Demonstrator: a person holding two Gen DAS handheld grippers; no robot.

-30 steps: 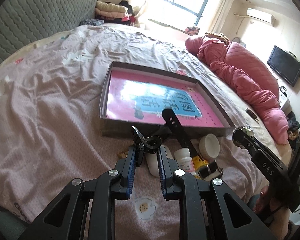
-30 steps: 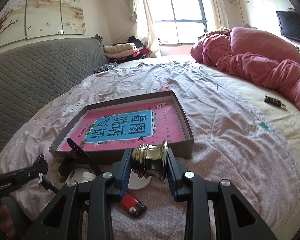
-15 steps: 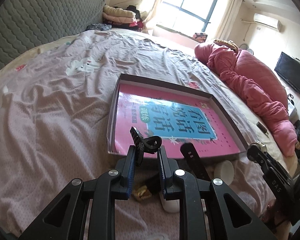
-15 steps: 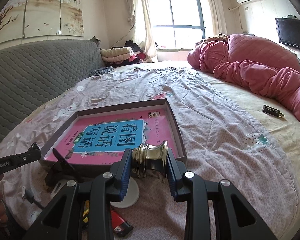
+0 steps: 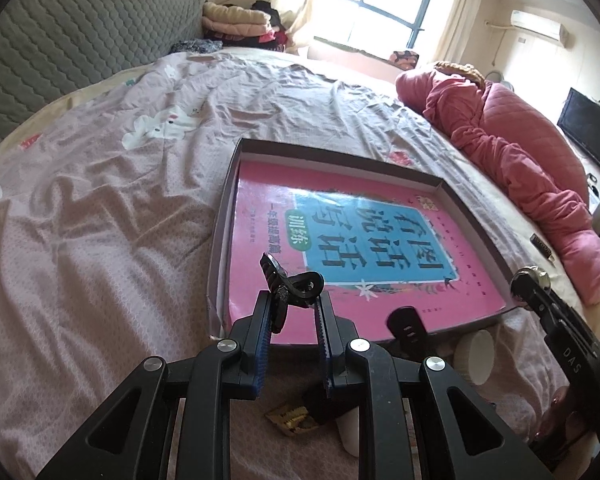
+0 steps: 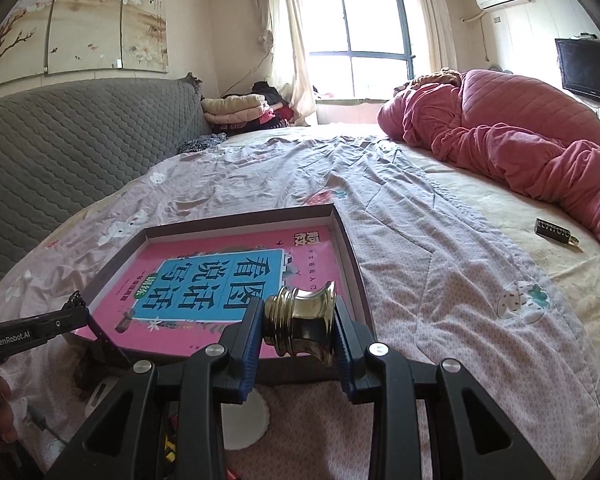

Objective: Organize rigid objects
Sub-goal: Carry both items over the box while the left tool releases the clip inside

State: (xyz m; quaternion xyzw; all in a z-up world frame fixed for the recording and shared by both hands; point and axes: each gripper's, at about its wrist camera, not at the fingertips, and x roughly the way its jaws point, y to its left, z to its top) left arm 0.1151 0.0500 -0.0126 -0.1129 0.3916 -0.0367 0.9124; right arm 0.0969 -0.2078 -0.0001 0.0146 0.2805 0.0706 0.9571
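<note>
Fingers of the left gripper squeeze a black clip, now lifted over the box's near edge; right gripper still squeezes the gold knob, ready to drop.

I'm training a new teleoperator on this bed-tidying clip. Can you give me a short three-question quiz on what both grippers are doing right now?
1. True or false: the right gripper is empty.
2. What does the left gripper hold? A) white lid B) small black clip-like part C) lighter
3. Fill in: the pink book lies inside a shallow ____.

Key:
1. False; it is shut on a brass fitting.
2. B; the black part sits between its fingers, above the near edge of the box.
3. Box.
</note>
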